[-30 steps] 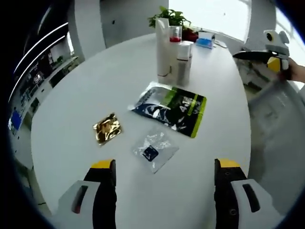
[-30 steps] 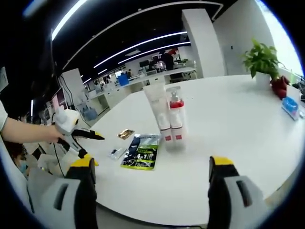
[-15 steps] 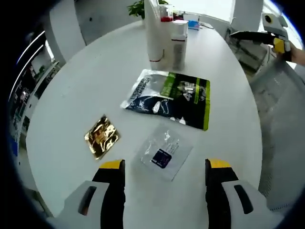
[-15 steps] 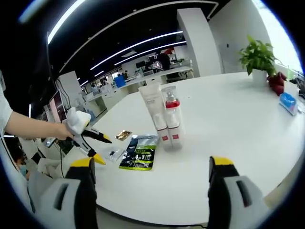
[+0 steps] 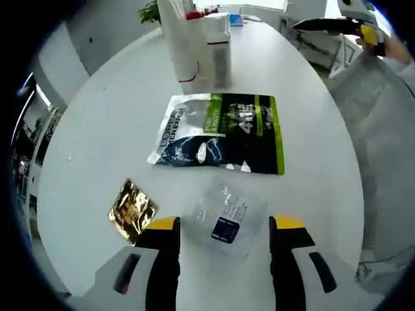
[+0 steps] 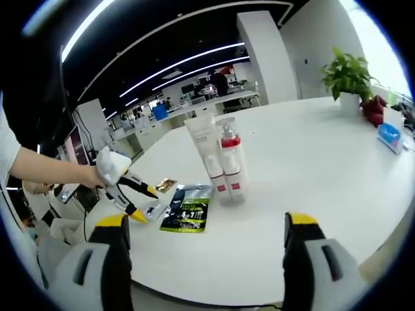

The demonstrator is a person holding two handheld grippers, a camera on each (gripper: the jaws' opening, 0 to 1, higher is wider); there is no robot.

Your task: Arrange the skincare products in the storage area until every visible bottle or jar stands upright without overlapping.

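My left gripper (image 5: 224, 227) hangs open just above a small clear sachet with a dark blue square (image 5: 227, 217), its yellow-tipped jaws on either side. A gold foil sachet (image 5: 131, 210) lies to its left, and a large dark-and-green pouch (image 5: 220, 133) lies flat beyond. Upright past the pouch stand a white tube (image 5: 176, 39) and white bottles with red bands (image 5: 217, 48). In the right gripper view the tube (image 6: 206, 159) and red-capped bottle (image 6: 230, 162) stand together; the pouch (image 6: 186, 212) lies left of them. My right gripper (image 6: 204, 243) is open, well back from the table edge. The left gripper (image 6: 130, 194) shows there, held by a hand.
The round white table (image 5: 104, 116) has bare room to the left. A potted plant (image 6: 350, 81), a red item and a blue box (image 6: 392, 139) stand at the far side. White chair fabric (image 5: 382, 129) lies to the right of the table edge. An office room lies behind.
The left gripper has moved forward and down over the clear sachet, which now sits between its jaws. The right gripper has stayed nearly still.
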